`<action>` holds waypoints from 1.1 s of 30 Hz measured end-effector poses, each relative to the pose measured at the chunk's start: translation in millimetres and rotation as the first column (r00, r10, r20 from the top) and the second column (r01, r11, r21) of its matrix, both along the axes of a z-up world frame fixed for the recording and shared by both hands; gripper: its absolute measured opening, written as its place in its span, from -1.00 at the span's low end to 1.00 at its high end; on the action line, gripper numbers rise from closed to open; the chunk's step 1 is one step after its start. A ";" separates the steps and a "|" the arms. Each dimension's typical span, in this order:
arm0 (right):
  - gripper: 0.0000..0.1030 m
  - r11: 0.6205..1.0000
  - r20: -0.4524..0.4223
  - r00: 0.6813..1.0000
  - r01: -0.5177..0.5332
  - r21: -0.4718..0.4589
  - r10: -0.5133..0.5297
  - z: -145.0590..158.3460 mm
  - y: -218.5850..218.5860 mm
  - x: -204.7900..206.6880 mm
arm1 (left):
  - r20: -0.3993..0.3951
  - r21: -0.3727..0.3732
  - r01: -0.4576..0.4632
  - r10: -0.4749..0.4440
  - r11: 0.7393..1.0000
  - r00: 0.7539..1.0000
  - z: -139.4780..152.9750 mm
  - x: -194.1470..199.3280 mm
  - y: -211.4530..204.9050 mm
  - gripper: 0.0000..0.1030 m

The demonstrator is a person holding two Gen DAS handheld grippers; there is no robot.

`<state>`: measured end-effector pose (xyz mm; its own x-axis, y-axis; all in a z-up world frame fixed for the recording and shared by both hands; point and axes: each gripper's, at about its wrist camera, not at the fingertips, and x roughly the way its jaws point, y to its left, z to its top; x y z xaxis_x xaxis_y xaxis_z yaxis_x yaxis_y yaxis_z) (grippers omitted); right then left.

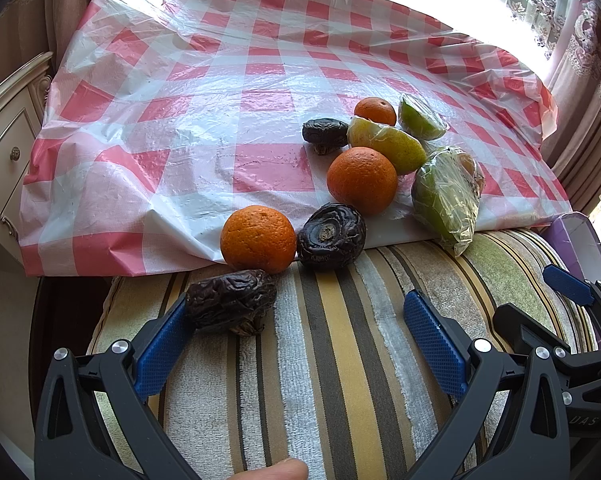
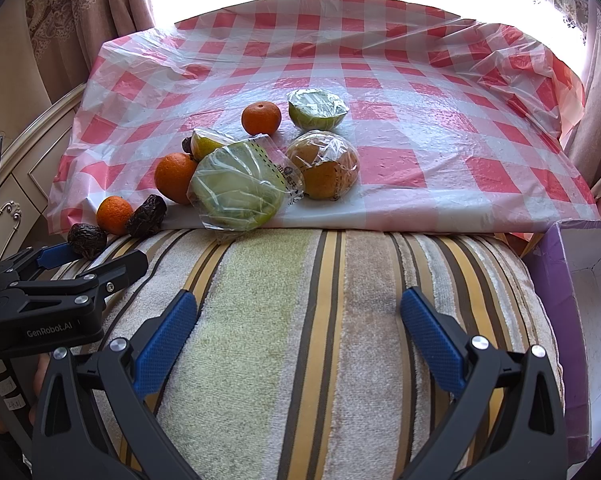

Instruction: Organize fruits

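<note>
Fruits lie at the near edge of the red-checked cloth [image 1: 204, 92]: three oranges [image 1: 258, 238] [image 1: 362, 181] [image 1: 375, 111], three dark wrinkled fruits [image 1: 331, 236] [image 1: 325, 134] [image 1: 230, 305], and plastic-wrapped green pieces [image 1: 446, 196] [image 1: 420, 117] [image 1: 386, 148]. My left gripper [image 1: 296, 304] is open over the striped cushion [image 1: 340, 360]; its left finger touches the nearest dark fruit. My right gripper [image 2: 298, 306] is open and empty over the cushion [image 2: 300, 320], short of the wrapped green fruit [image 2: 238, 192]. A wrapped brown-orange fruit [image 2: 324, 164] lies beside it.
A purple cardboard box [image 2: 580, 300] with a white inside stands at the right of the cushion. A cream cabinet [image 1: 4, 140] stands at the left. Curtains and a bright window are behind the table. The left gripper also shows in the right wrist view [image 2: 60, 280].
</note>
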<state>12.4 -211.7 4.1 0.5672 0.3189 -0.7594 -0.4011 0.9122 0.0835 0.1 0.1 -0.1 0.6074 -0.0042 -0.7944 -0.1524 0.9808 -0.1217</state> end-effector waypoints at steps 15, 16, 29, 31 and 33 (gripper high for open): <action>0.97 1.000 0.000 1.000 0.000 0.000 0.000 -0.2 0.0 0.0 | 0.000 0.000 0.000 0.000 1.000 1.000 0.0 0.0 0.0 0.92; 0.97 1.000 0.000 1.000 0.000 0.000 0.000 -0.2 0.0 0.0 | 0.000 -0.001 0.000 0.000 1.000 1.000 0.0 0.0 0.0 0.92; 0.97 1.000 0.000 1.000 0.000 0.000 0.000 -0.4 0.5 -0.4 | -0.001 -0.004 0.001 -0.001 1.000 1.000 0.0 0.0 0.3 0.92; 0.97 1.000 0.001 1.000 0.000 -0.003 0.000 -0.4 0.9 -0.6 | 0.001 -0.026 0.004 -0.004 1.000 1.000 0.6 -0.9 2.8 0.92; 0.97 1.000 0.003 1.000 0.001 -0.001 -0.001 -0.4 0.2 -1.0 | 0.013 -0.070 0.008 -0.007 0.997 1.000 1.6 -3.3 7.7 0.91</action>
<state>11.4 -211.5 3.7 0.5700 0.3176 -0.7577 -0.4005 0.9127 0.0813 -3.2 7.9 1.5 0.6170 -0.0647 -0.7843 -0.1428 0.9709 -0.1924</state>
